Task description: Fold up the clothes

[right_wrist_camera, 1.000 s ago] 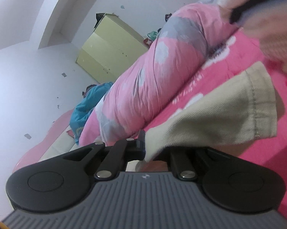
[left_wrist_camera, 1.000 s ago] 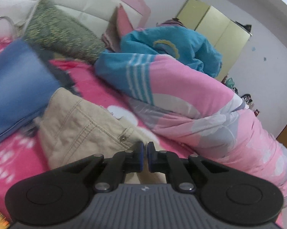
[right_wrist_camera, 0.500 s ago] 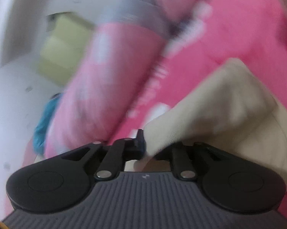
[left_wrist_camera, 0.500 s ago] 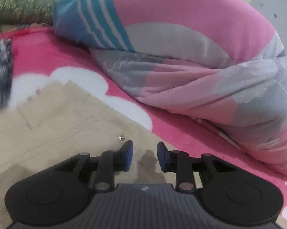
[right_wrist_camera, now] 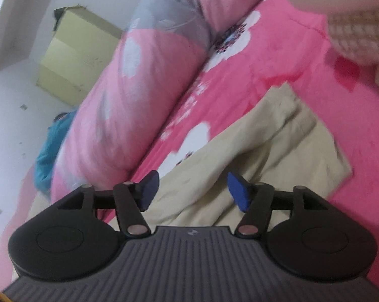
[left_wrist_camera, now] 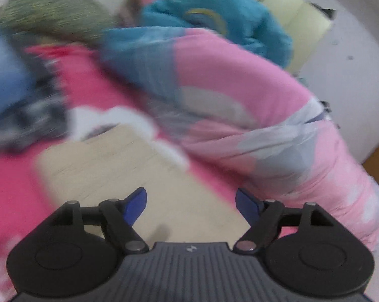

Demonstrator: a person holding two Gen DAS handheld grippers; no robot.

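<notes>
1. Both pairs of jaws have just been opening: a second ago the right gripper was pinching a corner of the beige trousers, and the left gripper was closed at the trousers' waist; now the cloth is lying free.
2. Left jaws are standing wide, nothing between the blue pads, hovering over the trousers lying flat on the pink flowered bedsheet.
3. Right jaws are standing wide too, gripping nothing; the rumpled trousers are spreading from 12 toward 2 o'clock of them.
4. A rolled pink quilt is lying along the bed at 1 o'clock of the left gripper, near the trousers.
5. A yellow-green cabinet is standing against the wall.
</notes>
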